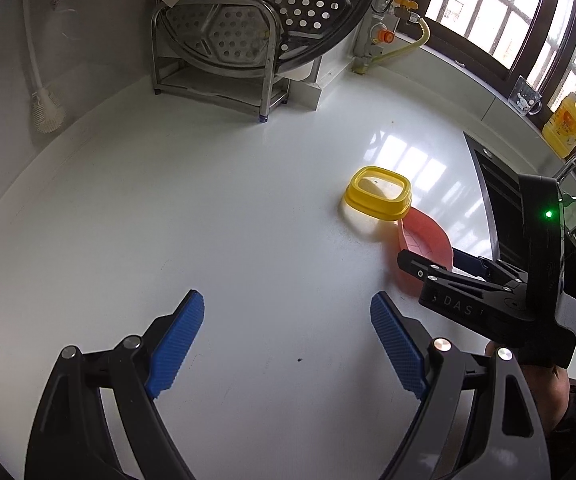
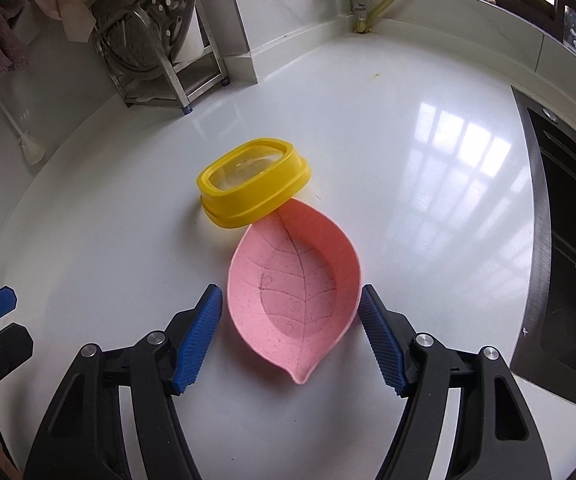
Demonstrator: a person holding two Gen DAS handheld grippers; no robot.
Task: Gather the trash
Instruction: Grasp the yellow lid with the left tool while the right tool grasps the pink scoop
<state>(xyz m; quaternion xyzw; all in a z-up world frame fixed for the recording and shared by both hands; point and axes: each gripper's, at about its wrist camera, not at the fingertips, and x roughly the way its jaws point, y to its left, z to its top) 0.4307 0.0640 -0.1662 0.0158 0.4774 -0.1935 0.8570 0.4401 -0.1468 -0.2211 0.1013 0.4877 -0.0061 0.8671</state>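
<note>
Fingers on both grippers spread wide, nothing held. Right gripper (image 2: 290, 334) hangs over the pink leaf dish (image 2: 294, 292), blue pads (image 2: 197, 338) either side of its wide lower half, apart from the rim, no contact visible. Left gripper (image 1: 288, 344) sits over bare white counter (image 1: 207, 200), nothing between its pads. Dish lies flat on the counter just left of the sink (image 2: 568, 248), stem tip pointing toward the right wrist camera. Yellow lid (image 2: 253, 182), clear window in the top, touches the dish's far tip and seems to overlap it slightly; can't tell whether it rests on the rim. No loose trash visible in the dish or on the counter, so likely dish and lid are the pickup items. Judgement: dish looks like rigid thin plastic or wheat-straw stuff, light, smooth, stiff enough to pinch, not fragile. Best hold is across the two long side walls where the pads already line up, or pinch one rim edge. Lid likely light and hard too, glossy so maybe slippery; grab across the short sides of its raised band. Lifting the dish first could drag the lid.
</note>
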